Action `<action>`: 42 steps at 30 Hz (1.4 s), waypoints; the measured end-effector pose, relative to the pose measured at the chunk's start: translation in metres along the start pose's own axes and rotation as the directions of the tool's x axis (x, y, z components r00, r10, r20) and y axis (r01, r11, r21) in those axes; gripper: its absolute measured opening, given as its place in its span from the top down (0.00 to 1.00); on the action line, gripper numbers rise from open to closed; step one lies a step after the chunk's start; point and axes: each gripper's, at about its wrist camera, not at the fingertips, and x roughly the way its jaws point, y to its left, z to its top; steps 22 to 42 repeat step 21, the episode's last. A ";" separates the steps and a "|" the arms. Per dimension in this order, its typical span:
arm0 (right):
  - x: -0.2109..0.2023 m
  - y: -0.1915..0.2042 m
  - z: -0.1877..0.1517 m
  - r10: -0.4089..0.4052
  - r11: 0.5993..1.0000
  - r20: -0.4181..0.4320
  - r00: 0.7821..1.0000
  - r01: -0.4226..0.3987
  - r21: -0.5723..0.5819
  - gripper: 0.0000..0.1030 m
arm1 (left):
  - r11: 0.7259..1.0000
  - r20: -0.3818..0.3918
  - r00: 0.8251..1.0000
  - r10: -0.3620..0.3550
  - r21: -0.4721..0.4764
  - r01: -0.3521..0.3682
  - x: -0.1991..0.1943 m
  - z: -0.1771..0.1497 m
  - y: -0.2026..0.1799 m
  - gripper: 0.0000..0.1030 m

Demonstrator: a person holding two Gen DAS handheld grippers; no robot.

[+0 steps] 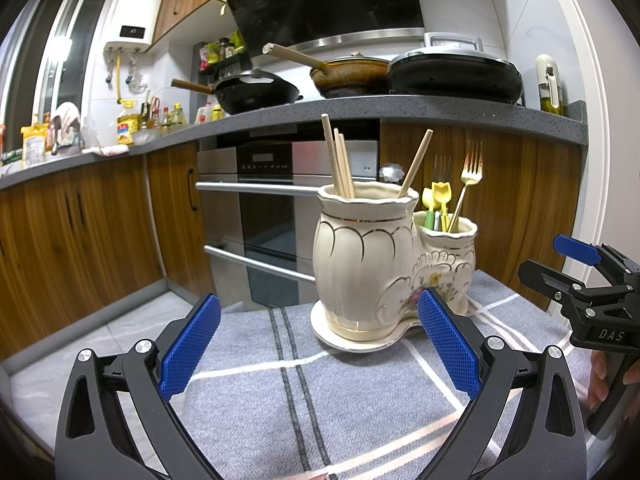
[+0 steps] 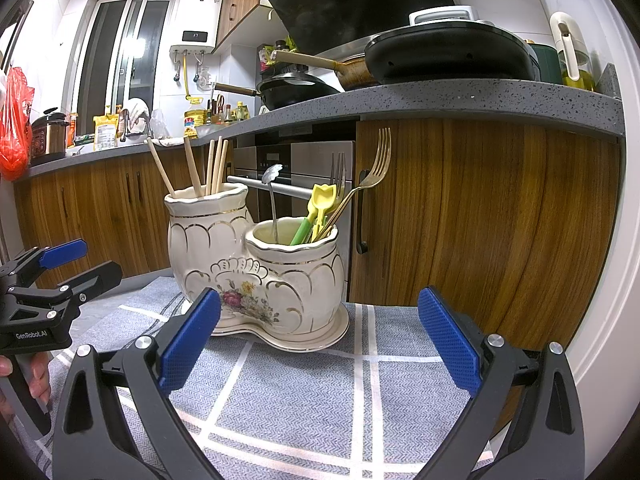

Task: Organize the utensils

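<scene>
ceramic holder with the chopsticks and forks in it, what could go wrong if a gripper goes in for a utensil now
1. The ceramic holder sits on its saucer on a loose cloth; a sideways tug could slide or tip it.
2. The gold fork leans far out of the smaller cup, tangled with the yellow-green utensils; lifting one may drag out others.
3. The chopsticks lean apart; the open right gripper could knock them.

Holder: cream ceramic double pot with gilt scallops and a flower motif, upright on its matching saucer, centre frame.
Tall pot: wooden chopsticks, leaning apart.
Low pot: gold fork, silver fork, silver spoon, yellow-green plastic pieces (all handles down).
</scene>
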 end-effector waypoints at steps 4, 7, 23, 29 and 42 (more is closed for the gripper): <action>0.000 0.000 0.000 0.000 1.000 0.000 1.000 0.000 0.000 0.05 | 1.000 -0.003 1.000 0.000 0.000 0.000 0.000 0.000 0.000 0.05; 0.000 0.000 0.000 0.000 1.000 0.000 1.000 0.000 0.000 0.05 | 1.000 -0.007 1.000 0.000 -0.001 0.000 0.000 -0.002 0.002 0.05; 0.000 0.000 0.001 0.000 1.000 -0.002 1.000 0.000 0.000 0.05 | 1.000 -0.025 1.000 0.017 -0.007 -0.017 0.001 -0.003 0.006 0.05; 0.000 0.000 0.001 0.000 1.000 -0.002 1.000 0.000 0.000 0.05 | 1.000 -0.025 1.000 0.017 -0.007 -0.017 0.001 -0.003 0.006 0.05; 0.000 0.000 0.001 0.000 1.000 -0.002 1.000 0.000 0.000 0.05 | 1.000 -0.025 1.000 0.017 -0.007 -0.017 0.001 -0.003 0.006 0.05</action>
